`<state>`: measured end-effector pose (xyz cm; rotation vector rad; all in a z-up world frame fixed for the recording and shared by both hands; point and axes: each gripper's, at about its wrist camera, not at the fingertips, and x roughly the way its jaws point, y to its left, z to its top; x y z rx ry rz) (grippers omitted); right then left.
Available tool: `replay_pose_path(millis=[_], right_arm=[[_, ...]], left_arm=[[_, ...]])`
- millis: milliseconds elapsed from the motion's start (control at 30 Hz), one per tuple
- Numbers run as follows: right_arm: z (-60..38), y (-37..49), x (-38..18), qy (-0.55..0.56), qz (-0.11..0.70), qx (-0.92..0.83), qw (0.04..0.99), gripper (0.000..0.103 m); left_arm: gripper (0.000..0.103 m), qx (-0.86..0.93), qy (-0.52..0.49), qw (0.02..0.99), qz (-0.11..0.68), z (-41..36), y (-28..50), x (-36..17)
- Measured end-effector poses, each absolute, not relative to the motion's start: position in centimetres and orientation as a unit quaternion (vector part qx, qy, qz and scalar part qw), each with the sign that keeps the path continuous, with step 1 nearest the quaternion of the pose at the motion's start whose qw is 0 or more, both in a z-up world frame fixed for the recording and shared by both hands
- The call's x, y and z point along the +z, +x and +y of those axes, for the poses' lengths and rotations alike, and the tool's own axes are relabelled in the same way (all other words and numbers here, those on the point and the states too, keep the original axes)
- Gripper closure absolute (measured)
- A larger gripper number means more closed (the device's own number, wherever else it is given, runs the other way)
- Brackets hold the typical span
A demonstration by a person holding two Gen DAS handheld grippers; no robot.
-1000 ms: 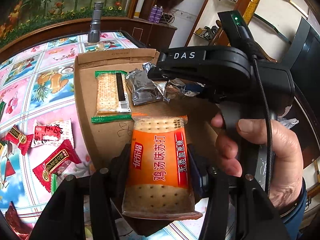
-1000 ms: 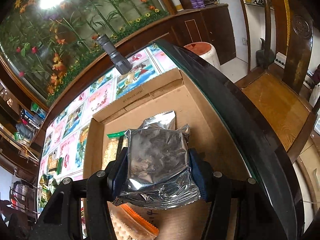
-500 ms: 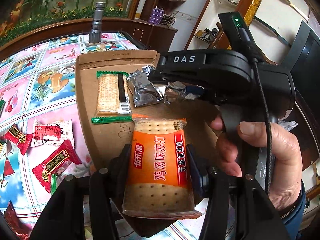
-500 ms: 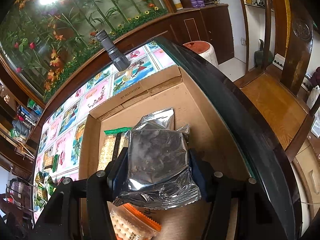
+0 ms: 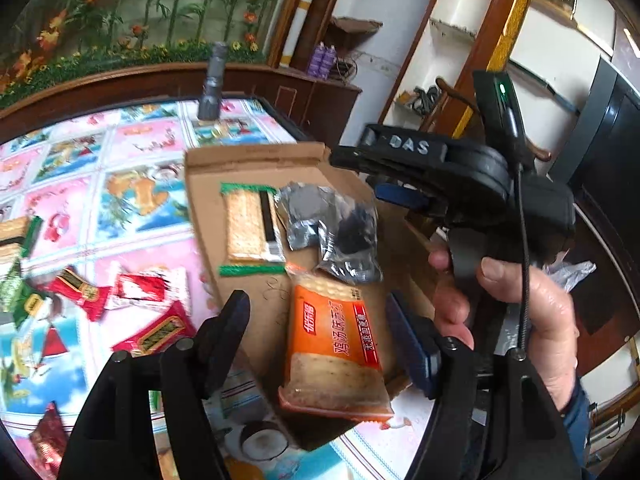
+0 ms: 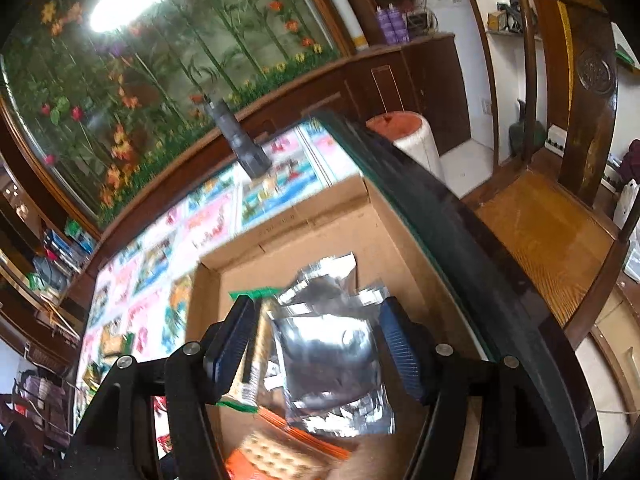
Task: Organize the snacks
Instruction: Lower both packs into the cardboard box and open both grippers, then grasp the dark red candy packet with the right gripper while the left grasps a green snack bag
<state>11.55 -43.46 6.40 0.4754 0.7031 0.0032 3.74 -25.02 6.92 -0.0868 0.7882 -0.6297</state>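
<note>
Both claws just widened, orange cracker pack and, seemingly, silver pouch released.

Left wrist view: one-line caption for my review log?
Left gripper open, just released orange cracker packet into cardboard box beside green-trimmed crackers and silver pouches.

My right gripper: black casing lettered "DAS", green light, thin black cable, blue ribbed pads, silver screws; a dark blue sleeve at my wrist.

A grey flashlight stands upright on the patterned tablecloth.
</note>
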Motion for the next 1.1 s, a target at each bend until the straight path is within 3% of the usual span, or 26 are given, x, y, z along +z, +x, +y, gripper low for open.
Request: replay_pose_path(millis=[300, 400, 533, 767, 867, 1100], right_arm=[[-40.1, 9.8, 9.4, 0.182, 0.26, 0.056, 0.947, 0.033], [-38.2, 9.1, 10.1, 0.16, 0.236, 0.09, 0.954, 0.026], [-36.0, 9.2, 9.7, 0.148, 0.242, 0.136, 0.949, 0.025], [-29.1, 7.9, 9.6, 0.079, 0.251, 0.253, 0.931, 0.025], [-25.9, 7.4, 8.9, 0.077, 0.277, 0.304, 0.908, 0.025], [-18.6, 6.5, 7.8, 0.085, 0.333, 0.367, 0.864, 0.025]], left_arm=[[0.025, -0.26, -0.065, 0.908, 0.322, -16.9, 1.6, 10.9], [0.022, -0.227, -0.07, 0.923, 0.302, -12.8, 0.7, 11.7], [0.02, -0.149, -0.087, 0.943, 0.284, -5.5, -0.4, 11.8], [0.018, -0.049, -0.12, 0.94, 0.317, 4.5, -2.0, 8.9], [0.009, -0.008, -0.133, 0.93, 0.344, 7.8, -2.2, 6.7], [0.009, 0.014, -0.2, 0.899, 0.39, 12.2, -1.3, 3.5]])
